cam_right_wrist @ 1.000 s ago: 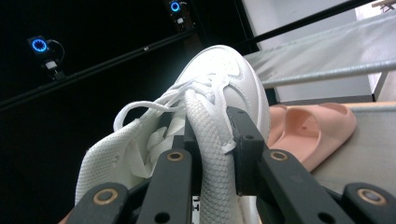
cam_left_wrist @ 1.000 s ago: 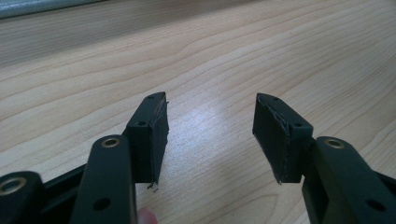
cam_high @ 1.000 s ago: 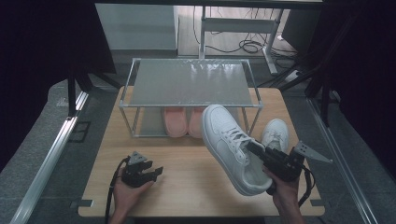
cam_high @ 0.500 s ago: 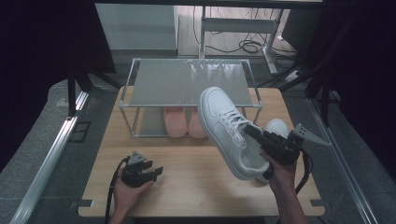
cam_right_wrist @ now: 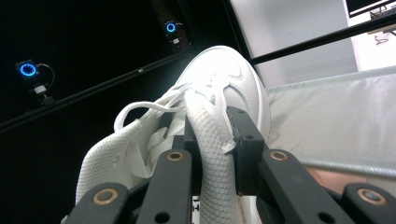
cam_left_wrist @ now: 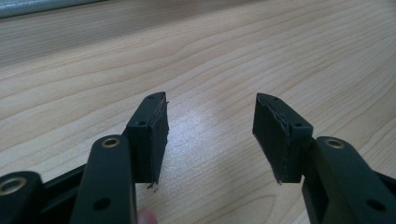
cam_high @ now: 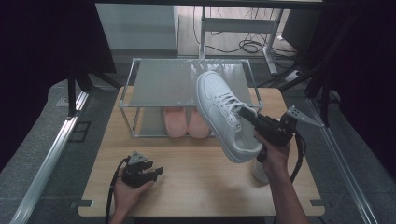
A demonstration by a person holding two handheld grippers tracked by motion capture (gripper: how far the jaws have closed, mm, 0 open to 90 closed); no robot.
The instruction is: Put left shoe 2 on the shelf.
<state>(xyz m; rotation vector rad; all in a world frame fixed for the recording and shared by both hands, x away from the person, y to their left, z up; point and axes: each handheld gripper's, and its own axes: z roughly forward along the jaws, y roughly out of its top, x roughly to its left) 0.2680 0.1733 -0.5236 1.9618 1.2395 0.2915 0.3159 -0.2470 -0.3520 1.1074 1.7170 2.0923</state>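
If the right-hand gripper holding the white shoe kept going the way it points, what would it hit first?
Probably the shelf rack's top panel: the right gripper points there, white sneaker leading, though depth is unclear.

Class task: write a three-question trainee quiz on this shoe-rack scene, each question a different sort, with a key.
1. True or false: the right gripper is shut on the white sneaker.
2. Where are the pink slippers? A on the rack's top shelf; B under the rack; C in the left gripper.
3. Fill in: the left gripper's jaws are ____.

Key: 1 true; 2 B; 3 open.
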